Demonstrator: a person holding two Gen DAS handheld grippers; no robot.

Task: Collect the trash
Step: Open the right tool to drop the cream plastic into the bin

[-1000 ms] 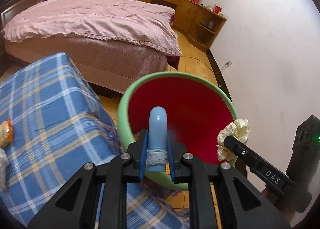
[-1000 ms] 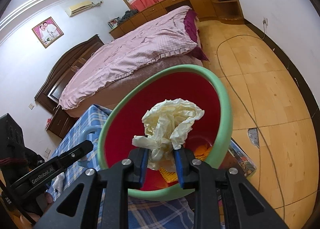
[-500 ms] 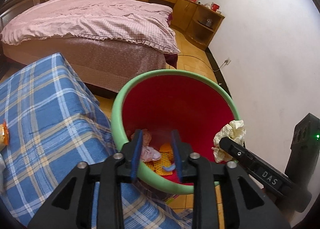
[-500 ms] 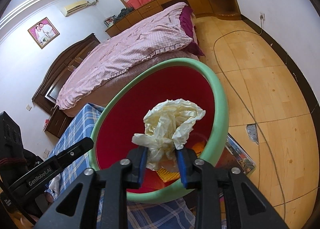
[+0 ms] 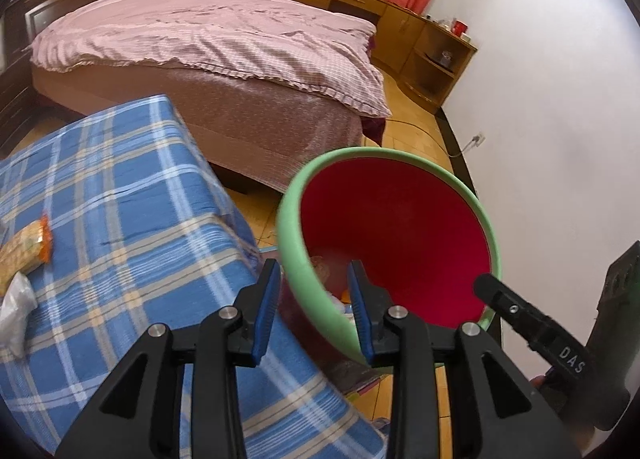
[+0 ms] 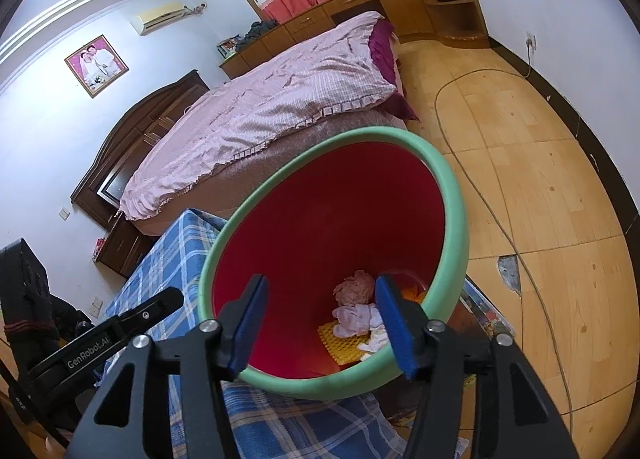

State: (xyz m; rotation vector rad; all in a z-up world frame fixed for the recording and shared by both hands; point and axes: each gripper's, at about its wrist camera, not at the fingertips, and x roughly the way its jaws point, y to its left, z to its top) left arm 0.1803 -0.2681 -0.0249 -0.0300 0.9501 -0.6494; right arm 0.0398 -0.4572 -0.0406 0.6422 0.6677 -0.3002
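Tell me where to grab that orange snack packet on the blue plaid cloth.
Take the snack packet with the left gripper, which is open and nearer. It lies flat and elongated on the plaid cloth, so come from above and pinch across its narrow width near the orange end, away from the white wrapper beside its other end.

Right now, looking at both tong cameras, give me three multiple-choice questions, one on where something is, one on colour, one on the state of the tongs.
1. Where does the yellow mesh piece lie?
A. on the bed
B. at the bottom of the bin
C. on the plaid cloth

2. What colour is the bin inside?
A. red
B. white
C. black

3. How are the right tongs?
A. shut on paper
B. shut on a bottle
C. open, empty

Answers:
B, it sits under the crumpled tissues inside the bin.
A, red walls under a green rim.
C, the blue pads stand apart with nothing between them.
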